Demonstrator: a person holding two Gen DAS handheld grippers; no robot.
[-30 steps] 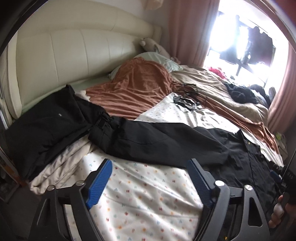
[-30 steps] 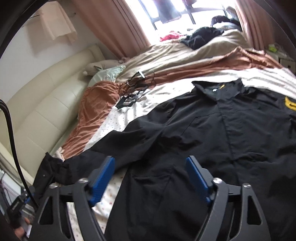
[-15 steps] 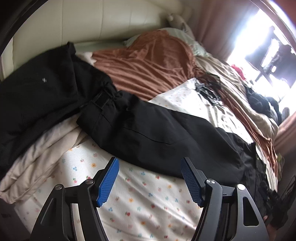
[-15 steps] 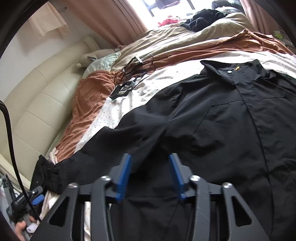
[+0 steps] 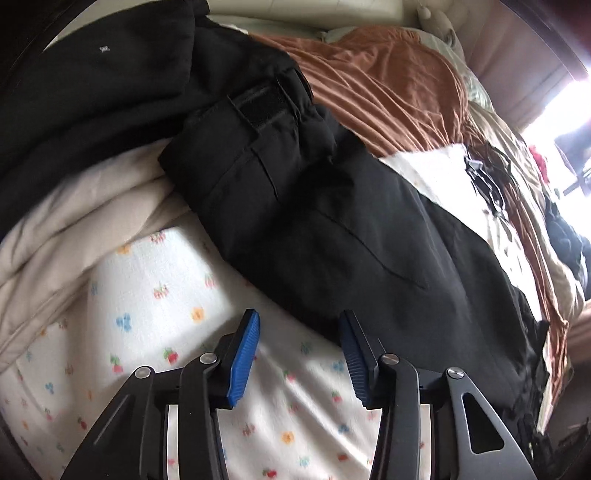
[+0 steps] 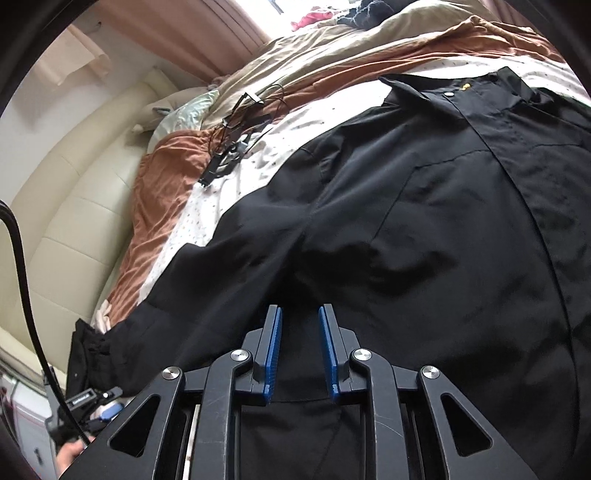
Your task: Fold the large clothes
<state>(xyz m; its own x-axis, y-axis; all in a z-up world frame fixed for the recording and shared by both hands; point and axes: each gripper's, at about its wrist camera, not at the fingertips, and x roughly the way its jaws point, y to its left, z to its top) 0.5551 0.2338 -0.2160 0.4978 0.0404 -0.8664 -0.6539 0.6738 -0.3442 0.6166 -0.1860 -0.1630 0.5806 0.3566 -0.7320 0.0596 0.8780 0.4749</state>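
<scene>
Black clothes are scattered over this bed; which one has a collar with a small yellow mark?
The black jacket spread flat under the right gripper. Its collar carries the yellow mark; the bundle by the window shows none.

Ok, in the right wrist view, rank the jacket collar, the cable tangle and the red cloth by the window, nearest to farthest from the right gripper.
From the right gripper:
1. Cable tangle, upper left, on the bedding.
2. Jacket collar, upper right. Close to the cables; this order is uncertain.
3. Red cloth, top, by the window.
</scene>
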